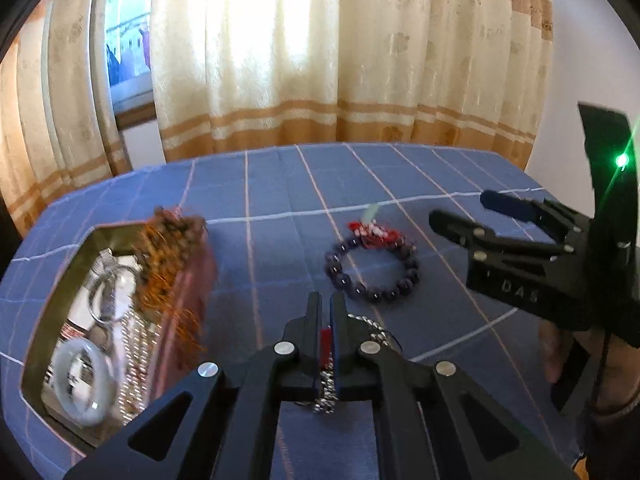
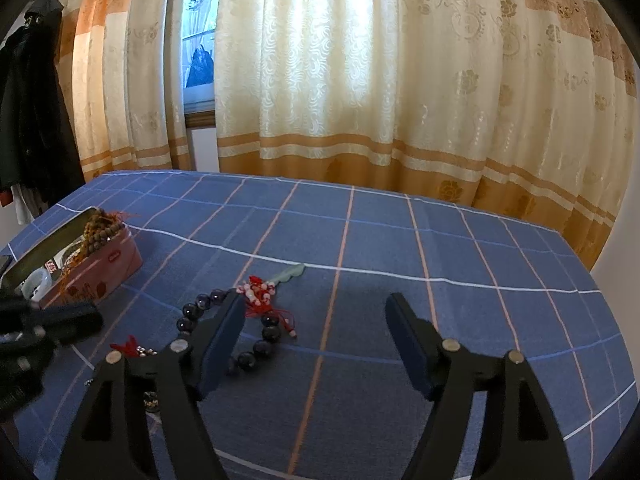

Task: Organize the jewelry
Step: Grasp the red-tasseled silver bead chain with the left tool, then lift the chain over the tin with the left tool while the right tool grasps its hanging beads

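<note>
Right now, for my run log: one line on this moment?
left gripper: shut on silver chain | right gripper: open | dark bead bracelet: on cloth | box: open

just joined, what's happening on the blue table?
Jewelry sorting. The left gripper is shut on a silver bead chain with a red tassel, beside the pink tin box, which already holds a pale bangle and brown beads. The right gripper is open over the dark bead bracelet, which lies on the cloth.

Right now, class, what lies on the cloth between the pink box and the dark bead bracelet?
Only bare blue checked tablecloth between pink box and dark bead bracelet, seen in the left wrist view.
</note>
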Demonstrator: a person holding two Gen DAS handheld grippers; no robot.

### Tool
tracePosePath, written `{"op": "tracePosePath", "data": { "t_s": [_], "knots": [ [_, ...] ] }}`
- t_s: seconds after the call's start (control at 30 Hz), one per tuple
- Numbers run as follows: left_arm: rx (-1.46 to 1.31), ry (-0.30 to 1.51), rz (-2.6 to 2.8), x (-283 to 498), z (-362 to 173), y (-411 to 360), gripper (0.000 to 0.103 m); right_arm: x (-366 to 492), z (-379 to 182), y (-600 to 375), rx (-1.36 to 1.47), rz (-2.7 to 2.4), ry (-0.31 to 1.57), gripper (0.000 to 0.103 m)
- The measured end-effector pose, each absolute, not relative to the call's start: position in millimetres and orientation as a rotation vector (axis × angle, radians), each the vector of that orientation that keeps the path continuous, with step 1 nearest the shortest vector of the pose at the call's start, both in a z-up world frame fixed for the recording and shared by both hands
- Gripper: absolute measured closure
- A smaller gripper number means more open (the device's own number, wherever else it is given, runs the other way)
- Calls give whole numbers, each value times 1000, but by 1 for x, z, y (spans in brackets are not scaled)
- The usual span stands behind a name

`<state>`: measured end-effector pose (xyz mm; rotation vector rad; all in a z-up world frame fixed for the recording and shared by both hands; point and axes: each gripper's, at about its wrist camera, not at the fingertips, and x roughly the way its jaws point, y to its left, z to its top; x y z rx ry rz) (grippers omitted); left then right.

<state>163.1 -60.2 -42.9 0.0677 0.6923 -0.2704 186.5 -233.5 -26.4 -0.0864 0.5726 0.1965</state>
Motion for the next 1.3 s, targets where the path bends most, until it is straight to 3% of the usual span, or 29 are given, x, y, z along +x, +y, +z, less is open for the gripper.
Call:
{"op": "tracePosePath", "data": {
  "t_s": [0.03, 0.1, 0.13, 0.17, 0.63, 0.7, 0.73, 0.77, 0.87, 0.9, 0.93, 1.3],
  "knots": [
    [67, 694, -275, 162, -45, -62, 97, 187, -27, -233, -86, 196, 573, 28],
    [57, 692, -283, 161, -46, -62, 78, 187, -27, -233, -86, 195, 574, 27],
    [51, 684, -276, 160, -46, -61, 47, 187, -27, -234, -88, 195, 574, 27],
    [46, 669, -261, 158, -45, -60, 23, 187, -28, -234, -88, 194, 574, 27],
    [160, 705, -218, 156, -62, -78, 22, 187, -29, -234, -91, 193, 576, 25],
    [179, 709, -232, 157, -63, -81, 24, 187, -29, -235, -92, 193, 574, 24],
    [187, 718, -242, 158, -65, -83, 35, 186, -29, -235, -92, 192, 575, 24],
    [188, 728, -247, 159, -66, -84, 53, 186, -29, -234, -91, 191, 576, 24],
    [167, 763, -273, 164, -70, -80, 83, 186, -29, -235, -104, 190, 574, 24],
    [170, 762, -275, 164, -70, -80, 87, 186, -29, -235, -105, 191, 573, 24],
    [171, 758, -279, 162, -69, -80, 98, 186, -29, -235, -106, 191, 573, 24],
    [70, 579, -197, 159, -19, -47, 101, 184, -29, -237, -105, 192, 578, 24]
  ]
}}
